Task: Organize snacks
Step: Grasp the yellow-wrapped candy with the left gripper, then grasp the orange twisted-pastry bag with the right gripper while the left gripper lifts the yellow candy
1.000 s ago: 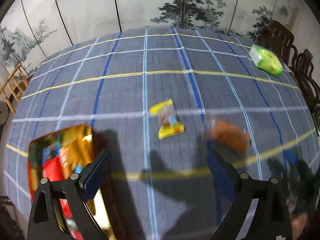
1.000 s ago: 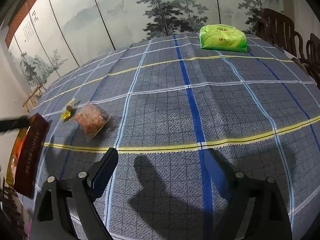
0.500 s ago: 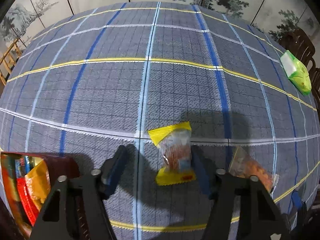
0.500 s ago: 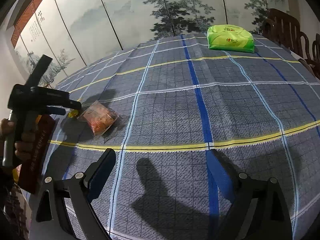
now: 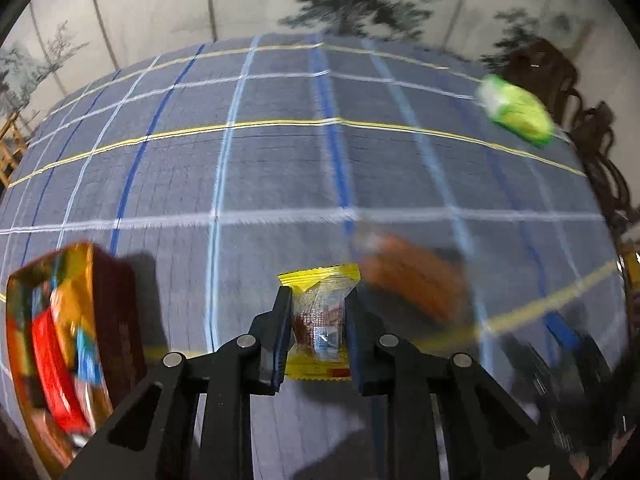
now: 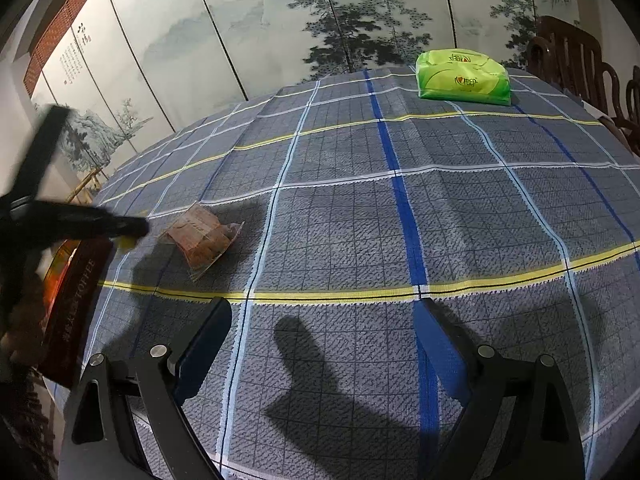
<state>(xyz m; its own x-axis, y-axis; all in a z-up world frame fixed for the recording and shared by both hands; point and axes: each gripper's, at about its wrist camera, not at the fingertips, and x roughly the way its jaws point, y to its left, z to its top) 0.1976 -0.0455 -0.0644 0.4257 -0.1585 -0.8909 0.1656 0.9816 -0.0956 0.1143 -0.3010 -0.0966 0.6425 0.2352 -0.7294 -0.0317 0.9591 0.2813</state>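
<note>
My left gripper (image 5: 318,300) is shut on a small yellow-edged clear snack packet (image 5: 320,320) and holds it above the checked tablecloth; it also shows as a dark blur in the right wrist view (image 6: 132,228). A clear packet of orange snacks (image 5: 412,276) lies just right of it, sharp in the right wrist view (image 6: 202,236). An open toffee tin (image 5: 60,332) holding colourful packets sits at the left, also in the right wrist view (image 6: 76,296). My right gripper (image 6: 324,320) is open and empty over the cloth near the table's front.
A green tissue pack (image 6: 462,76) lies at the far right of the table, blurred in the left wrist view (image 5: 516,110). Dark wooden chairs (image 6: 580,64) stand beyond the right edge. A painted folding screen (image 6: 320,20) stands behind the table.
My left gripper came down over the yellow packet, shut on it and lifted it. The view now swings and blurs. The right gripper has barely moved.
</note>
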